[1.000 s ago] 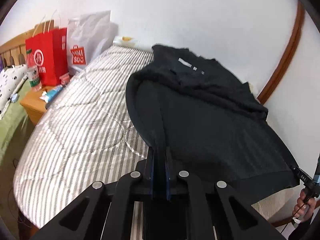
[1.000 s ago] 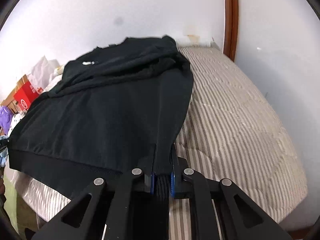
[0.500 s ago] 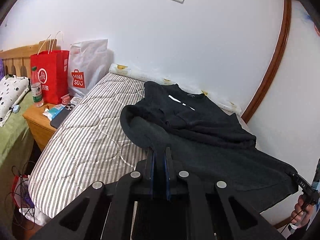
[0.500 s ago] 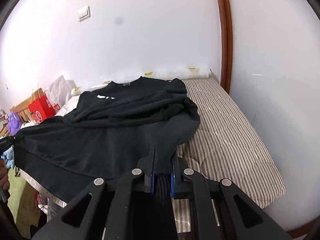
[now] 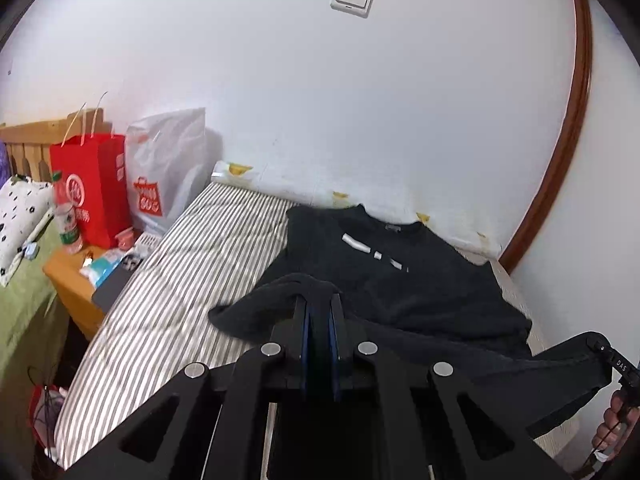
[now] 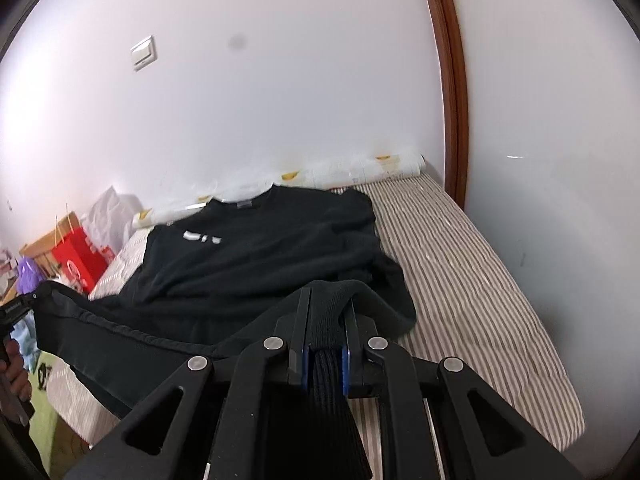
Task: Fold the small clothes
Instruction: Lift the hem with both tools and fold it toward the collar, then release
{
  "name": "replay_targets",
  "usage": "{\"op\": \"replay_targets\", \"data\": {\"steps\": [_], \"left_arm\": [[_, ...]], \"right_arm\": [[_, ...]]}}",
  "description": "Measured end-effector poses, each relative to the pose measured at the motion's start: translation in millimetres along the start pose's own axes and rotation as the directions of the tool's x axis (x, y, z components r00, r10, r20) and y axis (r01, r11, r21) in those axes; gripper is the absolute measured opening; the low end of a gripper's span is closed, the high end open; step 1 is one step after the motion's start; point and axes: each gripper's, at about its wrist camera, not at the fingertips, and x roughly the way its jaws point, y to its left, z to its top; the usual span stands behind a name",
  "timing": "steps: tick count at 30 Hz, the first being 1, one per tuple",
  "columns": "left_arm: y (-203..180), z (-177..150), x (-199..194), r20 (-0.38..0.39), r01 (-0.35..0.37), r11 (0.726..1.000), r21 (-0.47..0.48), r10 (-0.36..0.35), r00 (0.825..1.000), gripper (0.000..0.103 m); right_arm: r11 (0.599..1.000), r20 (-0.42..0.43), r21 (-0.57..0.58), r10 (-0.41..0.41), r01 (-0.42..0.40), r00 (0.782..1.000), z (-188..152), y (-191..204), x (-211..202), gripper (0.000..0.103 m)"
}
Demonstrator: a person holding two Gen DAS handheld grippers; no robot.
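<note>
A black sweatshirt [image 5: 400, 280] with a small white chest print lies on the striped mattress [image 5: 168, 288], collar toward the wall. Its bottom hem is lifted off the bed and stretched between both grippers. My left gripper [image 5: 318, 304] is shut on the hem's left corner. My right gripper [image 6: 328, 300] is shut on the ribbed right corner, which hangs down between its fingers. In the right wrist view the sweatshirt [image 6: 260, 256] drapes from the raised hem [image 6: 120, 332] back to the mattress [image 6: 460, 272]. Each view shows the other gripper at its edge, gripping the far corner.
A red paper bag [image 5: 92, 188] and a white shopping bag [image 5: 168, 172] stand at the mattress's left end beside a wooden nightstand [image 5: 68, 284] with a bottle and small items. White walls close the far side, with a brown door frame [image 6: 452, 92] at the right.
Both grippers have risen with the hem still held, so the lower half of the sweatshirt has lifted off the mattress. More wall and a light switch have come into sight.
</note>
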Motion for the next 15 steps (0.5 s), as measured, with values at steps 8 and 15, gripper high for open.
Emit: {"op": "replay_targets", "data": {"steps": [8,15], "left_arm": [[-17,57,61,-0.007,-0.002,1.000,0.008,0.002,1.000,0.008],[-25,84,127,-0.040,-0.023,1.000,0.018,0.024,0.999,0.009]], "right_arm": [[0.998,-0.003,0.062,0.031,-0.031,1.000,66,-6,58,0.011],[0.994,-0.033,0.099,0.047,-0.044,0.998,102,-11,126,0.011]]}}
